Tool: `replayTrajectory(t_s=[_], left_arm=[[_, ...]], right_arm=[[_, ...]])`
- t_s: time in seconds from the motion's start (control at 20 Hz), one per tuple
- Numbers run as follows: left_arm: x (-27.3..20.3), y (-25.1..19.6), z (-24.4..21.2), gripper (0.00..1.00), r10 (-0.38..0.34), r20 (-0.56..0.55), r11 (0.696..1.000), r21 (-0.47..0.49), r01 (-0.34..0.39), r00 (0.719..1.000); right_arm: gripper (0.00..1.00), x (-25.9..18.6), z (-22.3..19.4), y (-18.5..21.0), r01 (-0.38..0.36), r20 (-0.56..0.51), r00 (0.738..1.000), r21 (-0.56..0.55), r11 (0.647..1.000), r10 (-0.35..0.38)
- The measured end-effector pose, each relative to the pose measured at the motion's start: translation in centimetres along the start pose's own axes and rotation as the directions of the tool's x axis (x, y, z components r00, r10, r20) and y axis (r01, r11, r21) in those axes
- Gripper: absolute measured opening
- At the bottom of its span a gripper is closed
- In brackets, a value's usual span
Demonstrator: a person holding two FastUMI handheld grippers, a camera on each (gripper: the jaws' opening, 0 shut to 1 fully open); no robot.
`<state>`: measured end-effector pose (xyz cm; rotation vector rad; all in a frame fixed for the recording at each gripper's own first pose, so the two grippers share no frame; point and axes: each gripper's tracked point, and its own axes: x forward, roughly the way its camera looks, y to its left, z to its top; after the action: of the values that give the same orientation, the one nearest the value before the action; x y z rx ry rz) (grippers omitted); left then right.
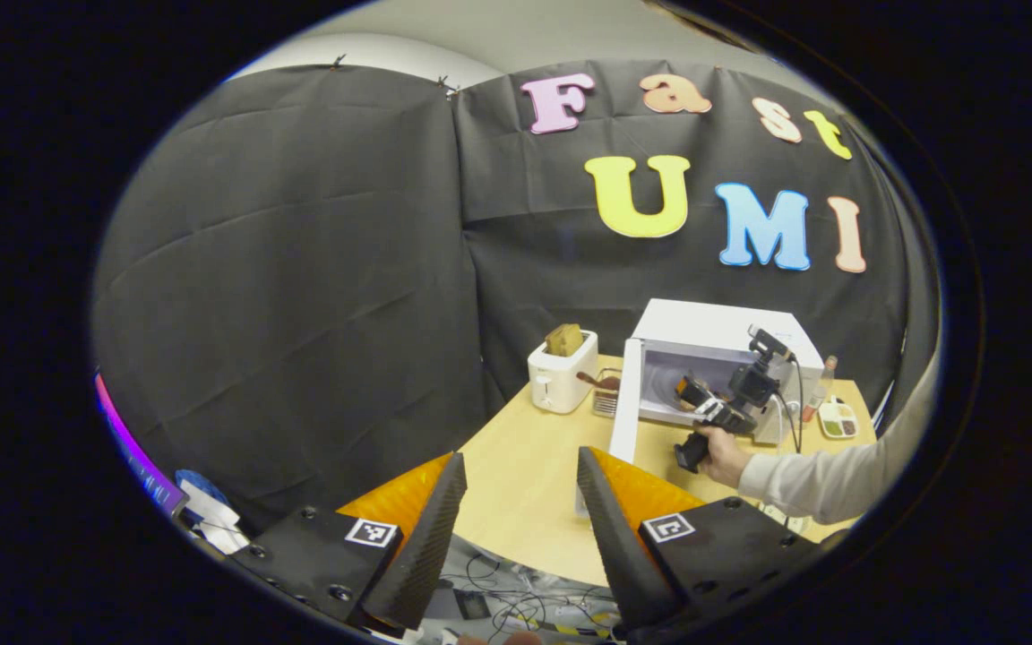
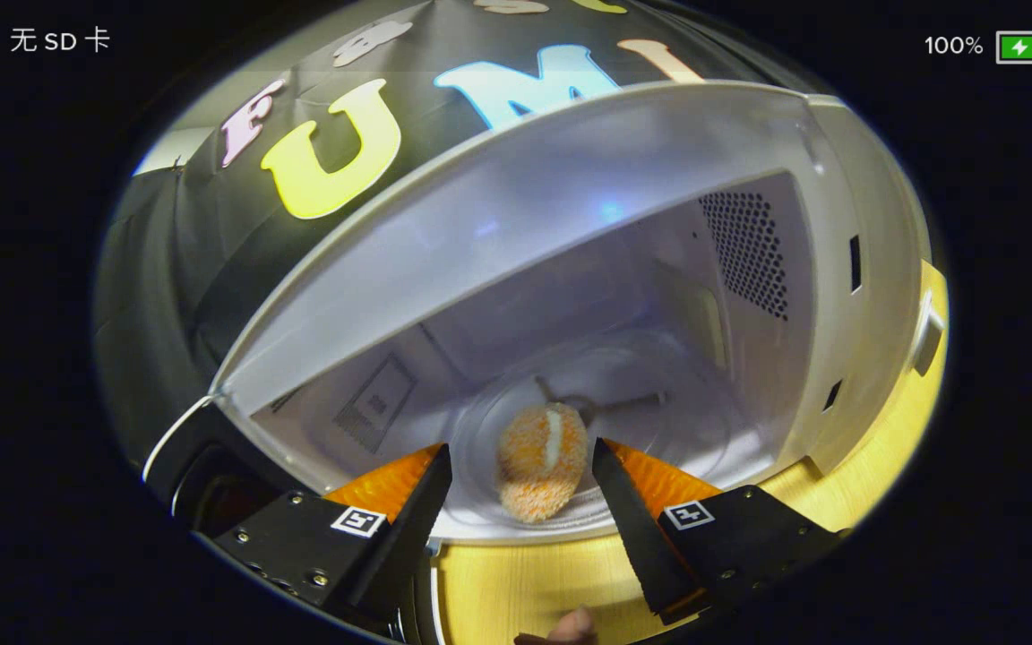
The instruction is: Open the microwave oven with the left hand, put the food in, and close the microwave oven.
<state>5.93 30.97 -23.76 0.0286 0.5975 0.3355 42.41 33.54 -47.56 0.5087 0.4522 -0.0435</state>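
Orange-crumbed food (image 2: 541, 461) half-hides the microwave oven (image 2: 570, 269) turntable's hub.

A light wooden table (image 1: 525, 466) is carrying a white toaster (image 1: 561, 376), an open microwave (image 1: 722, 336), a wire basket (image 1: 606, 394), and a small sectioned tray (image 1: 838, 418).

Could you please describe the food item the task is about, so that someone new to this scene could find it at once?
Find the white microwave at the back of the wooden table, its door open. Inside, on the round glass turntable, lies the food, between the open fingers of the right gripper. It is an oval, orange, crumb-coated piece with a pale stripe.
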Motion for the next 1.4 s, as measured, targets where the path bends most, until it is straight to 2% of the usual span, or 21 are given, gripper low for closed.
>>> replayTrajectory(t_s=[0.15, 0.35, 0.55, 0.85, 1.05, 1.1, 1.15, 1.25, 1.3, 1.35, 1.4], left_arm=[[1.2, 0.3, -0.6, 0.84, -0.038, 0.033, 0.999, -0.005, 0.038, 0.999], [2.6, 1.3, -2.1, 0.84, -0.097, 0.087, 0.995, -0.027, 0.100, 0.991], [4.7, 2.7, -4.9, 0.87, -0.184, 0.111, 0.981, -0.039, 0.189, 0.977], [10.5, 3.0, -9.9, 0.84, -0.336, 0.117, 0.936, -0.067, 0.345, 0.935], [16.2, 1.7, -12.9, 0.80, -0.390, 0.071, 0.920, -0.022, 0.392, 0.918], [17.4, 1.1, -13.4, 0.90, -0.405, 0.061, 0.913, -0.019, 0.407, 0.912], [18.6, 0.4, -14.3, 0.80, -0.417, 0.034, 0.908, -0.018, 0.418, 0.908], [20.1, -1.0, -15.5, 0.81, -0.439, 0.006, 0.898, -0.009, 0.439, 0.898], [20.7, -1.7, -15.7, 0.92, -0.447, -0.001, 0.894, -0.006, 0.447, 0.895], [21.1, -2.2, -16.3, 0.92, -0.450, -0.018, 0.893, -0.004, 0.450, 0.893], [21.5, -2.8, -16.5, 0.81, -0.452, -0.030, 0.892, -0.004, 0.452, 0.892]], right_arm=[[0.97, -4.7, 0.5, 0.6, -0.061, -0.022, 0.998, -0.063, 0.996, 0.060], [0.97, -11.2, 1.4, 0.5, -0.102, -0.049, 0.994, -0.152, 0.983, 0.095], [0.96, -18.4, 2.7, 0.1, -0.099, -0.048, 0.995, -0.202, 0.974, 0.091], [0.96, -29.0, 4.1, -1.1, -0.090, -0.008, 0.996, -0.247, 0.965, 0.091], [0.96, -35.1, 3.7, -2.2, -0.070, -0.020, 0.998, -0.247, 0.966, 0.067], [0.96, -36.4, 4.0, -2.6, -0.064, -0.013, 0.998, -0.257, 0.964, 0.063], [0.97, -37.6, 4.2, -2.8, -0.063, -0.007, 0.998, -0.273, 0.960, 0.063], [0.96, -39.4, 4.3, -4.1, -0.053, -0.015, 0.999, -0.320, 0.946, 0.050], [0.97, -40.3, 4.6, -4.9, -0.047, -0.013, 0.999, -0.340, 0.939, 0.045], [0.96, -40.8, 5.1, -5.7, -0.035, -0.004, 0.999, -0.351, 0.936, 0.035], [0.97, -41.5, 5.6, -6.5, -0.026, 0.000, 1.000, -0.354, 0.935, 0.028]])
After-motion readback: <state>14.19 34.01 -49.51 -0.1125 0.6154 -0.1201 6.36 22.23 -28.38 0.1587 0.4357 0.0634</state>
